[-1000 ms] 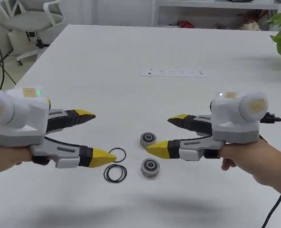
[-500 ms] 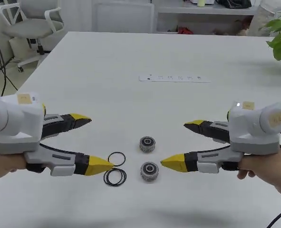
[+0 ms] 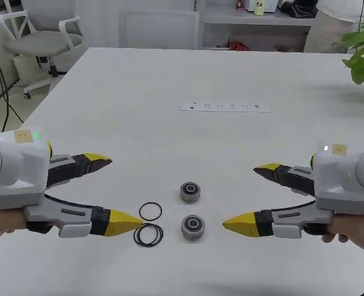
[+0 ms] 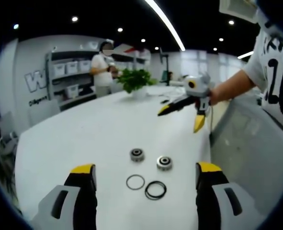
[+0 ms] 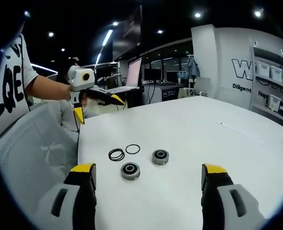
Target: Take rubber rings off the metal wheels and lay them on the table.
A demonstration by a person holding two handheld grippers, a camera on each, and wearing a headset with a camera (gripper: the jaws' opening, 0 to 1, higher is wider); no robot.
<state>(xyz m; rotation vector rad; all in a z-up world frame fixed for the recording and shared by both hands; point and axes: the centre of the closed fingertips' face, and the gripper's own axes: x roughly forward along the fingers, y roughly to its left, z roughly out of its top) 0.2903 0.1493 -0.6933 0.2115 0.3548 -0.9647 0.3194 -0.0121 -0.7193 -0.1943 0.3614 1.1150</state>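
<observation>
Head view's bright and even, white counter kinda washed out toward 12 o'clock, metal wheels barely throw shadows. Gripper views are dimmer and softer, fisheye-bent at the edges, ceiling light strip glaring near 12 o'clock.

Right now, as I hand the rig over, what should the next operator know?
Left tool: open, empty, held just left of the rings. Right tool: open, empty, right of the wheels.
Small round silver metal wheels, far wheel and near wheel, sit apart on the white table between the tools.
Done: single black rubber ring and overlapping pile of black rubber rings lie on the table left of the wheels.
Left: rings remaining on either wheel are too small to tell; inspect both.
</observation>
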